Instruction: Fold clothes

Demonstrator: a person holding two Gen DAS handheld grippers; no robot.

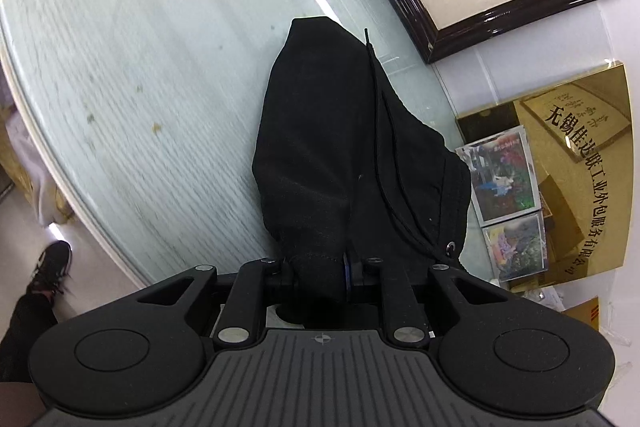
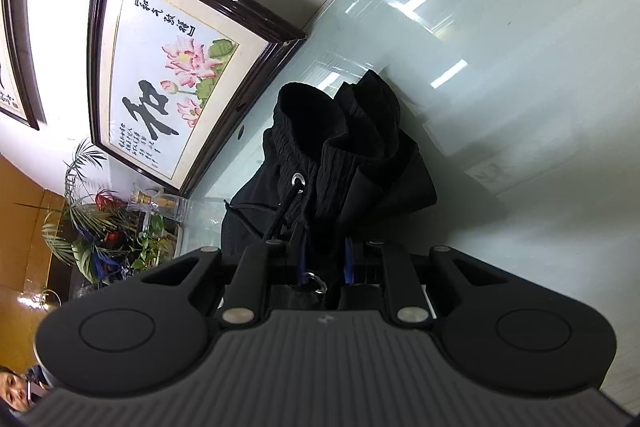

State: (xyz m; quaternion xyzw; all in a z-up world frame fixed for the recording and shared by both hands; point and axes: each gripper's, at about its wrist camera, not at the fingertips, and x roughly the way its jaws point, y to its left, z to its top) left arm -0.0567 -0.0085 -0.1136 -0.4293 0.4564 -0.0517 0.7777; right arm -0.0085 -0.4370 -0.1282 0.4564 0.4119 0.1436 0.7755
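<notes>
Above a glass-topped table [image 1: 120, 87], a pair of black drawstring shorts [image 1: 320, 155] is pinched at two places between handheld grippers. The left gripper [image 1: 318, 269] is clenched on a bunched fold of the dark cloth, which fills the narrow gap between its fingers and spills forward from them onto the glass, running away toward the wall. A thin black drawstring [image 1: 378, 115] trails along the fabric, and a metal eyelet [image 1: 451, 246] shows near the garment's right edge, just beyond the fingers.

The right gripper [image 2: 325, 261] is likewise closed on the shorts, gripping the ribbed elastic waistband [image 2: 332, 163], which rises directly ahead of its fingers in a gathered heap. A second eyelet [image 2: 298, 180] with its cord sits just left of the pinched fabric, and another metal ring lies behind the fingertips, close to the gripper body.

Against the wall leans a dark-framed embroidery of pink lotus flowers [image 2: 184, 83] bearing one large black Chinese character, "和", with smaller lines of script beside it too small to read. A gold plaque [image 1: 576, 163] at the table's edge carries black Chinese lettering beginning "无锡佳达", next to two colour photographs [image 1: 504, 179]. A potted plant [image 2: 104, 223] stands below the frame. A person's dark sneaker [image 1: 52, 267] shows on the floor.
</notes>
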